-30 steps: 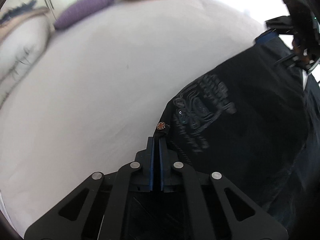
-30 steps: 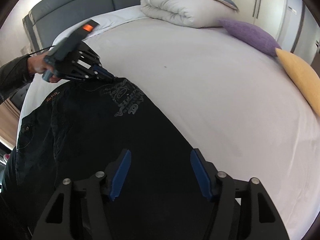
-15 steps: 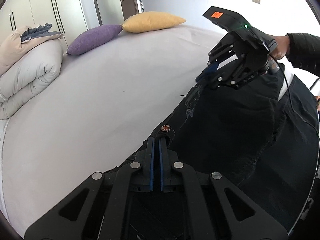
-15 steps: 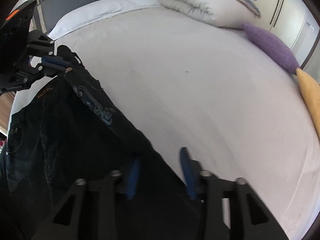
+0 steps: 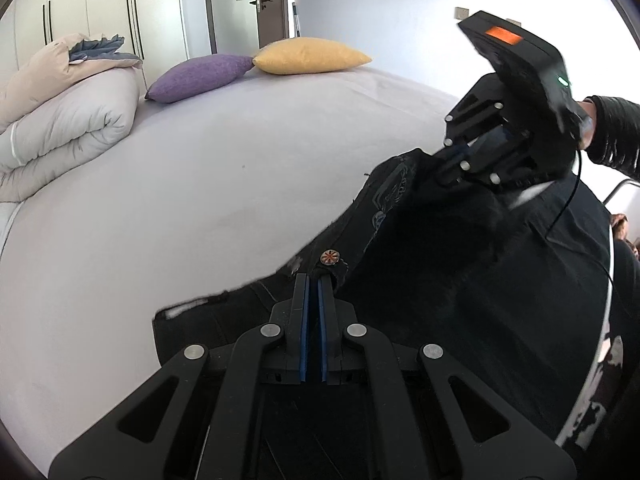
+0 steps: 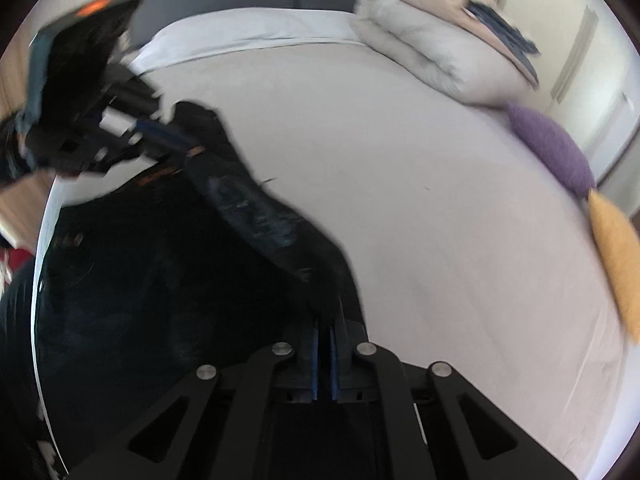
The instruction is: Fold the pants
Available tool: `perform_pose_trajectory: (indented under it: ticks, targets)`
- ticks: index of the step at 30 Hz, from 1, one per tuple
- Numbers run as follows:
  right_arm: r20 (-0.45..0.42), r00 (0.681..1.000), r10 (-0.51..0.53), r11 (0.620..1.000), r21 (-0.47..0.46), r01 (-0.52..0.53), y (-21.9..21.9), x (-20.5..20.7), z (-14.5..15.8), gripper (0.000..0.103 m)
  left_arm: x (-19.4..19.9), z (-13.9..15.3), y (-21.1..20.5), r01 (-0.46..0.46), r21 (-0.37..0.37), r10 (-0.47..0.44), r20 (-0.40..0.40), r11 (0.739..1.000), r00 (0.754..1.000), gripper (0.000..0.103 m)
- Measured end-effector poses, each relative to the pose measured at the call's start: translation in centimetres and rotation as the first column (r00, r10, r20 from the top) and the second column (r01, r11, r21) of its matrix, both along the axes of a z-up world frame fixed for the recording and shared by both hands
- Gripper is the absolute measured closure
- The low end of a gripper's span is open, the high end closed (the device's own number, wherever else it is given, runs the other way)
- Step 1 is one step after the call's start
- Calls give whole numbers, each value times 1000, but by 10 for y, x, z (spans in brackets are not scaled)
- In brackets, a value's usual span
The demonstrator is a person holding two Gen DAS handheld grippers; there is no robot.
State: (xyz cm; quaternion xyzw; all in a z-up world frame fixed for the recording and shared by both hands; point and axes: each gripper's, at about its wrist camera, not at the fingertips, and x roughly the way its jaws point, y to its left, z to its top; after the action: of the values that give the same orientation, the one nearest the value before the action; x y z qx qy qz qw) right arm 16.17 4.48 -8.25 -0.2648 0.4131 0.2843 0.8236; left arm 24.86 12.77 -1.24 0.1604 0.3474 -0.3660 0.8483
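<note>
The bed (image 5: 200, 200) fills most of both views, its pale sheet spreading from the lower left to the upper right of your left wrist view. Across the right half of that view you have the black pants (image 5: 460, 280) lifted off the sheet, their top edge strung between your two grippers; in the right wrist view the same dark cloth (image 6: 160, 280) takes up the left and centre. A rolled duvet (image 5: 68, 120) lies at the left edge of the left wrist view, with a purple cushion (image 5: 200, 78) touching a yellow cushion (image 5: 310, 56) along the top centre. In the right wrist view the duvet (image 6: 440, 52) sits at the upper right, both cushions down the right edge.

Your left gripper (image 5: 313, 280) is clamped on the edge of the pants just below a small metal button (image 5: 329, 257), bottom centre of frame. Your right gripper (image 6: 326, 322) is pinched tight on another fold of the pants; from the left view it (image 5: 460, 152) shows at upper right, biting the raised cloth.
</note>
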Motion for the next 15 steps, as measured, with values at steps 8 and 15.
perform_pose_trajectory:
  ticks: [8,15]
  targets:
    - [183,921,343,826,-526,-203,76,-124,-51,98,-90,-10,38,46,-38,-48,-45,998,998,101]
    - [122,834,538,608,-742,-284,104,-208,-104,98,-147,-39,46,89,56,-83,-107,994,991,101]
